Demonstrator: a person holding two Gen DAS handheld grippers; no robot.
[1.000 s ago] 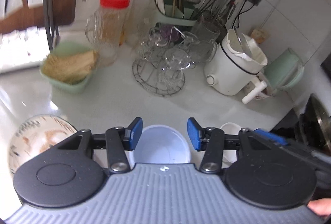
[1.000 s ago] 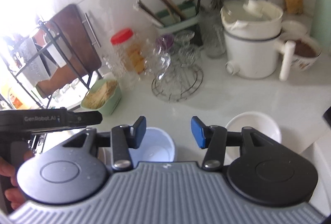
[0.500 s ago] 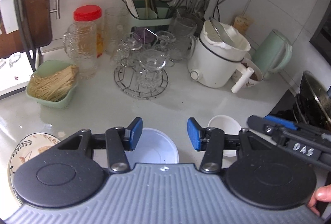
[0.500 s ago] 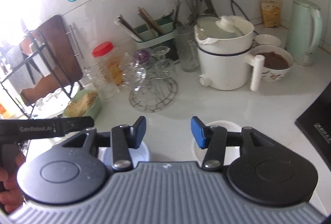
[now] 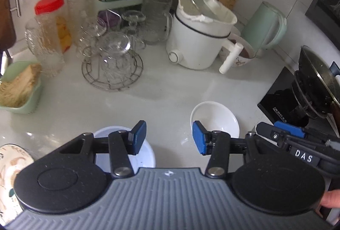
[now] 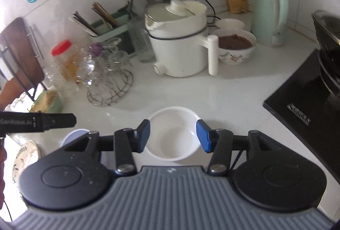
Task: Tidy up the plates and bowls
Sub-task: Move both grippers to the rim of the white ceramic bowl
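A small white bowl (image 5: 214,119) (image 6: 173,133) sits on the white counter. A pale blue bowl (image 5: 142,155) (image 6: 73,136) sits to its left, and a patterned plate (image 5: 10,168) (image 6: 25,155) lies further left. My left gripper (image 5: 169,139) is open and empty above the counter, between the two bowls. My right gripper (image 6: 173,135) is open, its jaws either side of the white bowl and above it; I cannot tell if they touch it.
A wire rack of glasses (image 5: 112,64), a red-lidded jar (image 5: 55,21), a white electric pot (image 5: 197,38), a filled patterned bowl (image 6: 235,47), a green kettle (image 6: 269,13) and a green noodle tray (image 5: 19,87) stand behind. A black hob with a wok (image 6: 314,89) is at the right.
Both grippers have swung to the right. The white bowl now lies between the right gripper's jaws, and the blue bowl has slid left in both views. Both stay open.
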